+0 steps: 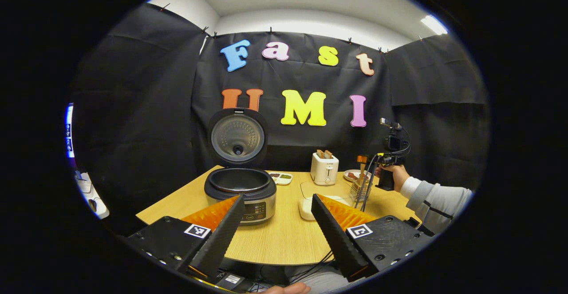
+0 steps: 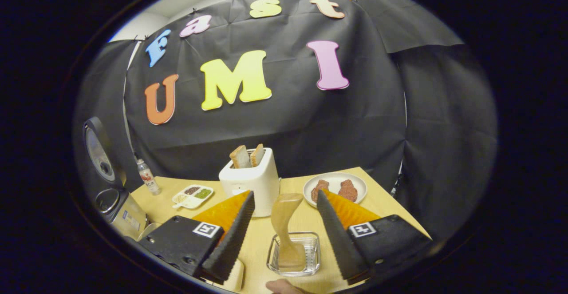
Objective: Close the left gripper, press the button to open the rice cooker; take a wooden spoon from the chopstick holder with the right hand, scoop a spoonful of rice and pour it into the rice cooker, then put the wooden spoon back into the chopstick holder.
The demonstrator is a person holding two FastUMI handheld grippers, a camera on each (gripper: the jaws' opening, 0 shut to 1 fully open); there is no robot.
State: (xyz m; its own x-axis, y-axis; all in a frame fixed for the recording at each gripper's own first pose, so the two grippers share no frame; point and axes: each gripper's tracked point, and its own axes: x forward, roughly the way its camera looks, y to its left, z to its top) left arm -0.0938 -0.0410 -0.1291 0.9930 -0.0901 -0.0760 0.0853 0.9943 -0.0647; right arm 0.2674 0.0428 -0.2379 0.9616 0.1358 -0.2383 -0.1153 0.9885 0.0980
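The rice cooker (image 1: pixel 242 192) stands open on the wooden table, its lid (image 1: pixel 238 136) raised upright; it also sits at the left edge of the right gripper view (image 2: pixel 120 214). My left gripper (image 1: pixel 278 196) hovers open in front of it, holding nothing. A wooden spoon (image 2: pixel 284 214) stands upright in the chopstick holder (image 2: pixel 306 249). My right gripper (image 2: pixel 285 192) is open around the spoon's upper end, with neither finger pressing on it. In the left gripper view a hand holds that right gripper (image 1: pixel 364 160) above the holder (image 1: pixel 360 189). A white rice dish (image 1: pixel 307 208) lies beside the holder.
A white toaster (image 2: pixel 250 183) with two bread slices stands behind the holder. A plate of meat (image 2: pixel 335 189) is at the back right, a divided seasoning tray (image 2: pixel 193 195) and a small bottle (image 2: pixel 148 177) at the back left. A sleeved arm (image 1: pixel 435 198) reaches in from the right.
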